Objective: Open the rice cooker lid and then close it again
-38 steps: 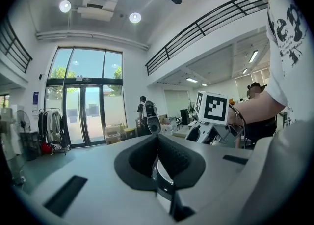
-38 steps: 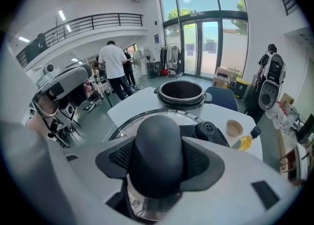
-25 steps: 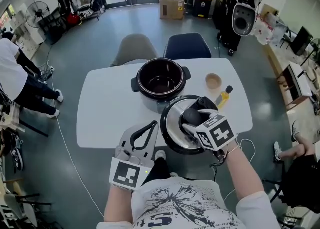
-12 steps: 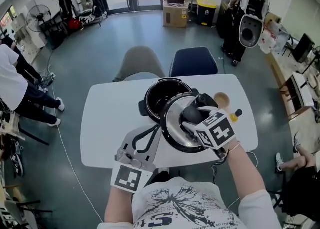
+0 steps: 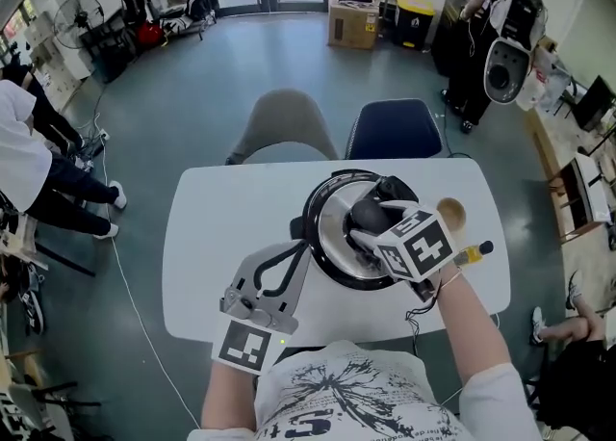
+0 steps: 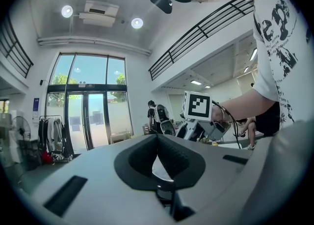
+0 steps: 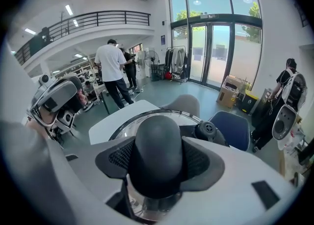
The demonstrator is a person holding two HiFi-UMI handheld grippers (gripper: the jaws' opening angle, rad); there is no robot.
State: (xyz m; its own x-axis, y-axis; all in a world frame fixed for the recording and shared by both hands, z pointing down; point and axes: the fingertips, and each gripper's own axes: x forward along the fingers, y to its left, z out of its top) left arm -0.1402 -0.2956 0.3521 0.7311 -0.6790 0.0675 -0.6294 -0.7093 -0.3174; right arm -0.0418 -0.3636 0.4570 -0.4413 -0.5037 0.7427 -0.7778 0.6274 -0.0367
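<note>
- Head view: white counter (image 5: 217,227) with the rice cooker (image 5: 299,228) near its middle and the steel lid (image 5: 332,237) over it. Only a black tab of the cooker shows, at the lid's 9 o'clock. Can't tell if the lid is fully seated.
- Head view only: wooden bowl (image 5: 450,211) at 3 o'clock of the lid, yellow bottle (image 5: 473,254) at 4 o'clock, both on the counter and apart from the cooker. Grey chair (image 5: 287,123) and blue chair (image 5: 395,129) at the counter's far edge, 12 o'clock.
- Right gripper (image 5: 377,227) reaches in from 5 o'clock, angled down onto the lid's centre.
- Right gripper view shows what the head view hides: jaws partway open and clamped on the black domed knob (image 7: 158,153), one pad on each side. The steel lid rim arcs behind it, with a round black vent cap (image 7: 206,130) at 2 o'clock of the knob.
- Left gripper (image 5: 298,245) at 8 o'clock of the cooker, just beside the lid rim; contact not clear.
- Left gripper view: jaws together, tips meeting, nothing between them. It points level, so no cooker in frame, only the right gripper's marker cube (image 6: 198,105) and glass doors (image 6: 91,116) beyond.
</note>
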